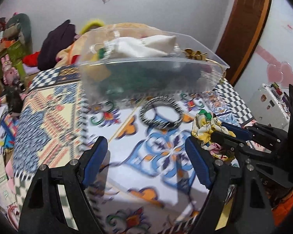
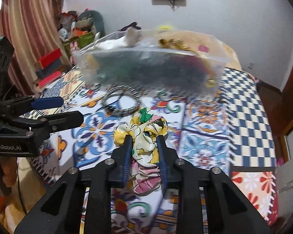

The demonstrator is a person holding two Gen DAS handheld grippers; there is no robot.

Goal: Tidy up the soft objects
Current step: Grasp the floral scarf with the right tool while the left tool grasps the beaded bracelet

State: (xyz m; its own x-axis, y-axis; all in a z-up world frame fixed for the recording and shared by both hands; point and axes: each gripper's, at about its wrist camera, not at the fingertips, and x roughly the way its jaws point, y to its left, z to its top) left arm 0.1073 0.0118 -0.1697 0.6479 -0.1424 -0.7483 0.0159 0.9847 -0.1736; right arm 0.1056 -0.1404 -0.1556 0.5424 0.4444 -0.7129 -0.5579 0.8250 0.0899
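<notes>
A clear plastic box (image 1: 152,78) stands on the patterned bedspread and holds white cloth (image 1: 144,45), dark green and maroon soft items and gold pieces. It also shows in the right wrist view (image 2: 150,72). A black-and-white striped ring (image 1: 160,112) lies flat in front of the box, also seen in the right wrist view (image 2: 121,102). My right gripper (image 2: 143,138) is shut on a yellow floral scrunchie (image 2: 144,136), held above the bed; the scrunchie shows in the left wrist view (image 1: 209,130). My left gripper (image 1: 146,146) is open and empty, left of the right one.
The bedspread (image 2: 244,107) has a blue checkered border at the right. Clutter of toys, boxes and books (image 1: 7,62) lies left of the bed. A wooden door frame (image 1: 248,29) stands at the right. A beige blanket (image 2: 214,39) is heaped behind the box.
</notes>
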